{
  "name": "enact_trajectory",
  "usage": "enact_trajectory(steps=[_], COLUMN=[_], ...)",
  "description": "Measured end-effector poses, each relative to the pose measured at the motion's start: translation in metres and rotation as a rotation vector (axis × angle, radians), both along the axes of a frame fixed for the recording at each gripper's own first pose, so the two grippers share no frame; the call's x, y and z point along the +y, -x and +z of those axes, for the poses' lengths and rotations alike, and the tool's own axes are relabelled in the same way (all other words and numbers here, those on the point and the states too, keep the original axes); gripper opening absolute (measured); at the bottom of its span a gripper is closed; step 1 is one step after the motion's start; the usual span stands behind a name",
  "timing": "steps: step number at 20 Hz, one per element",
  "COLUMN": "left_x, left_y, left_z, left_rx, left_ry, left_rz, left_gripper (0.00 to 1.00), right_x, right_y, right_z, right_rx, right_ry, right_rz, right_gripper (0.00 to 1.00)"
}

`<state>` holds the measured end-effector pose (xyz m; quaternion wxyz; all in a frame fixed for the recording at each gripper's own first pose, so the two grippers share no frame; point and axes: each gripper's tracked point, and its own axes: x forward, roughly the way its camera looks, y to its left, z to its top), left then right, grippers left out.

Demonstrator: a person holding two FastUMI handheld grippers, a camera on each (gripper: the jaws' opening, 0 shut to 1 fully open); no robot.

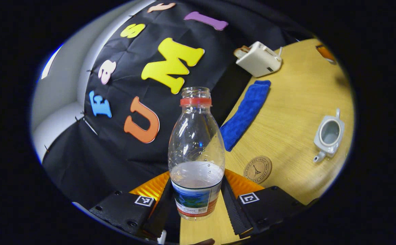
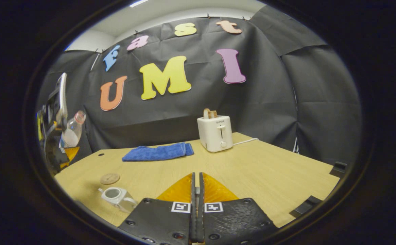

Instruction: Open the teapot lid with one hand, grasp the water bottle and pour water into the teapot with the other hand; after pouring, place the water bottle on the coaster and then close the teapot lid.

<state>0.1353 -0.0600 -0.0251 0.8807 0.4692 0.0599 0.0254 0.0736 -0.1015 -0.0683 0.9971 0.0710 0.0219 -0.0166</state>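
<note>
Tongs on the left [image 1: 198,200] grip a clear plastic water bottle with a red neck ring and no cap [image 1: 196,153], one finger pressed to each side of its labelled lower part; the bottle is partly filled and sits upright in the left gripper view, held up off the pale wooden counter [image 1: 296,112]. Just past that grip, on the counter, lies a round cork coaster with a printed emblem [image 1: 257,169], bare on top. Farther right stands a small pale grey ceramic teapot [image 1: 329,136], its mouth open so the hollow inside shows, well apart from the coaster. Beyond the coaster stretches a folded blue cloth [image 1: 247,114], and behind it, near the black wall, a white toaster with a slice of bread poking from its slot [image 1: 259,58]. In the right gripper view, the right tongs [image 2: 196,190] are clenched together with nothing between them, hovering above the counter; the teapot sits just to their left, the coaster a little beyond it, then the cloth and toaster. At the far left edge of that view the bottle is seen tilted in the air.
</note>
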Motion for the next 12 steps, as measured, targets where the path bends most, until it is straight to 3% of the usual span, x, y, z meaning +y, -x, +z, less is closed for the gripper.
enact_trajectory(steps=[4, 12], left_x=[-0.004, -0.014], left_y=[-0.004, -0.027], left_z=[-0.008, -0.021], left_rx=[0.018, 0.006], left_ry=[0.357, 0.780], left_rz=[-0.026, -0.083], left_gripper=[0.76, 0.77], right_x=[0.007, 0.022], right_y=[0.000, -0.001], right_z=[-0.005, -0.012], right_rx=[0.007, 0.018], right_ry=[0.029, 0.085], right_rz=[0.009, 0.044], right_gripper=[0.00, 0.00])
